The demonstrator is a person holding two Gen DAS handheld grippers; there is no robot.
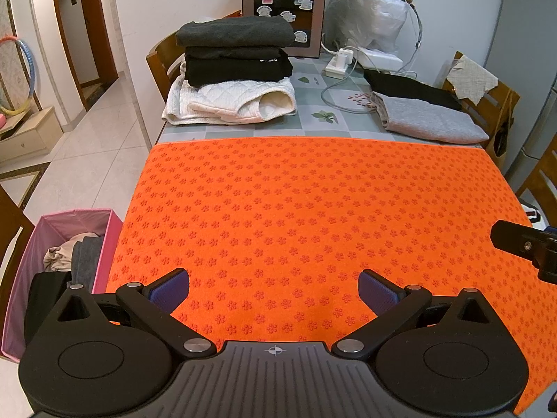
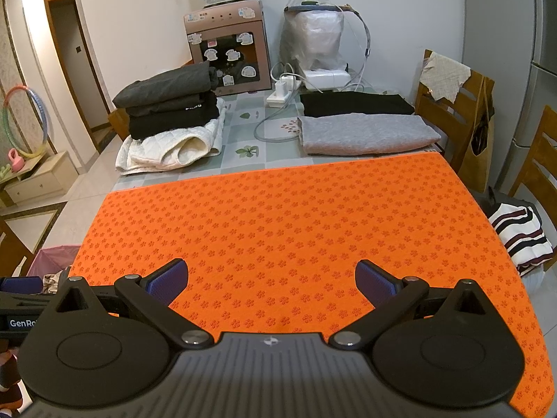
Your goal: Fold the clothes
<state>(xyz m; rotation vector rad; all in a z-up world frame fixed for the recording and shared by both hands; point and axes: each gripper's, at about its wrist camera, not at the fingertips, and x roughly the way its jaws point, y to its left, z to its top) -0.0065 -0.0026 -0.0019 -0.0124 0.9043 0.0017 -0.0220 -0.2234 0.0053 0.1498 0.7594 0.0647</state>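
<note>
While both tools hover above the orange mat [image 1: 313, 209], the left gripper [image 1: 274, 291] has its jaws spread wide with nothing between the blue pads [image 1: 170, 291]. The right gripper [image 2: 271, 282] is equally wide apart and grips nothing. The mat covers the near part of the table [image 1: 313, 123].

At the far left of the table stands a stack of folded clothes [image 1: 233, 55]: dark garments on top of a white quilted garment [image 1: 229, 104]. At the far right lie a folded grey garment [image 2: 365, 134] and, just beyond it, a folded black garment [image 2: 351, 103].

A pink basket [image 1: 111, 230] on the floor at the near left of the table holds unfolded clothes [image 1: 75, 250]. A striped garment [image 2: 522, 237] lies off the right edge of the table.
</note>
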